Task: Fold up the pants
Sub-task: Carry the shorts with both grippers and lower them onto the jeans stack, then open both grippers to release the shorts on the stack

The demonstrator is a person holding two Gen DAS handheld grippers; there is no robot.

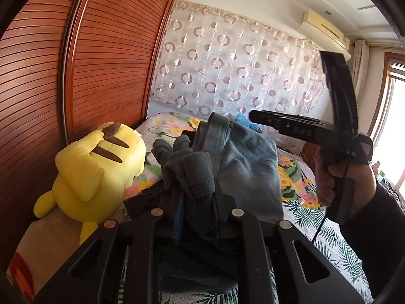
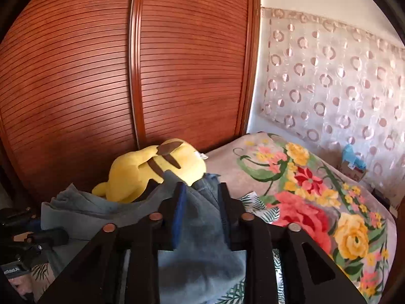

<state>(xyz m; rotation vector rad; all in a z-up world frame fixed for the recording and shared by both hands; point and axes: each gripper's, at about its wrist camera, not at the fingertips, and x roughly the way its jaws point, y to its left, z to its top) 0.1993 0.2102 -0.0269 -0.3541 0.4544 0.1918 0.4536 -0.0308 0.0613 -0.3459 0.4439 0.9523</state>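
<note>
Grey-blue pants [image 1: 243,167] hang bunched above the bed, held up by both grippers. My left gripper [image 1: 195,197] is shut on a gathered edge of the pants; the fabric hides its fingertips. My right gripper [image 2: 201,197] is shut on another edge of the pants [image 2: 200,230], cloth pinched between its blue-padded fingers [image 2: 179,202]. The right gripper's body [image 1: 303,126] and the hand holding it show at the right of the left wrist view. The left gripper's body [image 2: 30,233] shows at the lower left of the right wrist view.
A yellow plush toy [image 1: 98,169] lies on the bed against the brown slatted wardrobe [image 1: 106,58]; it also shows in the right wrist view [image 2: 152,169]. A floral blanket [image 2: 316,202] covers the bed. A circle-patterned curtain [image 1: 240,63] hangs behind.
</note>
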